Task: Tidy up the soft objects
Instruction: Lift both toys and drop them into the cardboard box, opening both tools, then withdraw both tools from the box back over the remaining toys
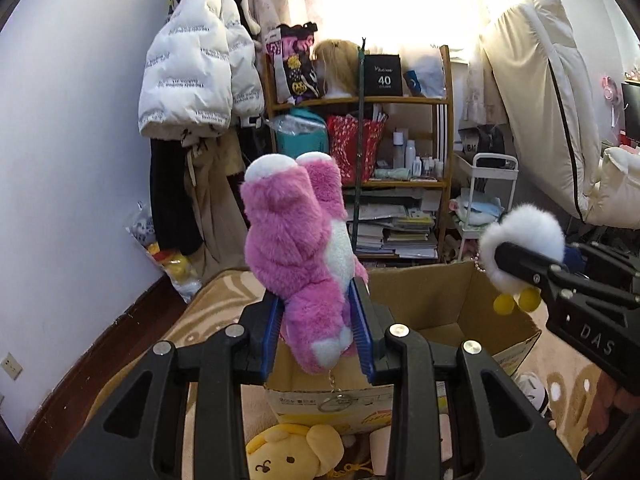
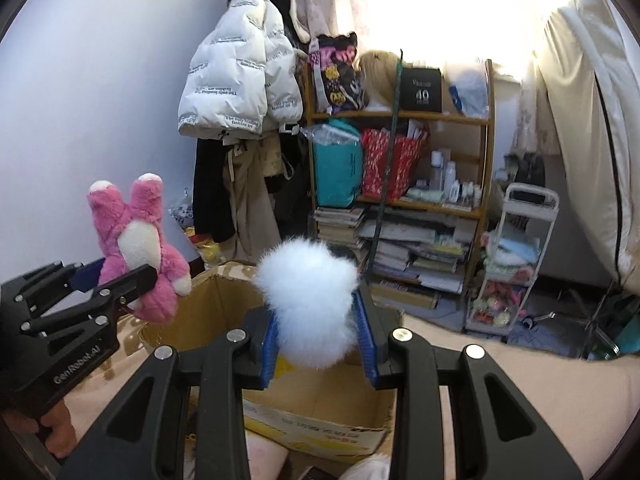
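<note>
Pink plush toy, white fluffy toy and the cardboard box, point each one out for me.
pink plush toy (image 1: pixel 296 248), left wrist view, on its furry back.
white fluffy toy (image 2: pixel 310 296), right wrist view, on the middle of its fur.
cardboard box (image 1: pixel 424 300), left wrist view, on its inner far wall.

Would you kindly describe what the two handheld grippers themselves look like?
Both are black plastic linkage frames with triangular cut-outs and silver round pivot pins. Each finger ends in a ribbed blue pad. The right gripper carries white letters "DAS" on its side; the left gripper reads "GenRobot.AI". No cables or sleeves show.
</note>
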Available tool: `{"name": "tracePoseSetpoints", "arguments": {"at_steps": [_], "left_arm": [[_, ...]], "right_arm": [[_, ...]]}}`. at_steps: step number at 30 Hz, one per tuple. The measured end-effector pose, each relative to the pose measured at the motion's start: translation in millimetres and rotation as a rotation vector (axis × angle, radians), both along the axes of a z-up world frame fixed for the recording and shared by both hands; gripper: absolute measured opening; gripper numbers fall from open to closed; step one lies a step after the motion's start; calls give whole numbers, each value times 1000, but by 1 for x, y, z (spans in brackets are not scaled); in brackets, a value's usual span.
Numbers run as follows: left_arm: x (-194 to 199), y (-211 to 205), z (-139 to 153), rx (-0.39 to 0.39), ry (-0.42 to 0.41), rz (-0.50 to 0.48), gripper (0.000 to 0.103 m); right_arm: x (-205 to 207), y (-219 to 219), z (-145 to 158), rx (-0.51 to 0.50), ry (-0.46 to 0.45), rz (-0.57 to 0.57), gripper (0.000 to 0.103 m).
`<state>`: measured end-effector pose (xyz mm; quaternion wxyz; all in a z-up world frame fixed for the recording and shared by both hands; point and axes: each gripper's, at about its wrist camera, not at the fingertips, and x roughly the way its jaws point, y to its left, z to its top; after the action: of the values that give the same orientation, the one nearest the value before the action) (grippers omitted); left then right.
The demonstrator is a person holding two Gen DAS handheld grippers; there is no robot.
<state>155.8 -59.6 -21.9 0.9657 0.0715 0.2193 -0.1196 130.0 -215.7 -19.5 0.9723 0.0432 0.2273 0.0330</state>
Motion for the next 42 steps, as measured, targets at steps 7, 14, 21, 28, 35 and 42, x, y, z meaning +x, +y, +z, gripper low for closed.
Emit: {"name": "tracePoseSetpoints", "arguments": {"at_steps": [7, 14, 21, 28, 35, 42], "left_arm": [[19, 1, -16, -44, 125, -49, 34], [24, 0, -28, -4, 168, -34, 37], [20, 4, -27, 12, 158, -14, 56], [11, 11, -18, 22, 145, 11, 68], [1, 26, -7, 36, 146, 44, 84], [-21, 40, 13, 31, 121, 66, 101]], "right_arm": [[11, 2, -18, 44, 87, 19, 36], [14, -2, -32, 79, 159, 8, 37], [16, -8, -39, 113, 190, -3, 38], [12, -13, -38, 124, 203, -21, 45], [0, -16, -30, 117, 199, -43, 58], [-17, -19, -18, 91, 211, -83, 77]]}}
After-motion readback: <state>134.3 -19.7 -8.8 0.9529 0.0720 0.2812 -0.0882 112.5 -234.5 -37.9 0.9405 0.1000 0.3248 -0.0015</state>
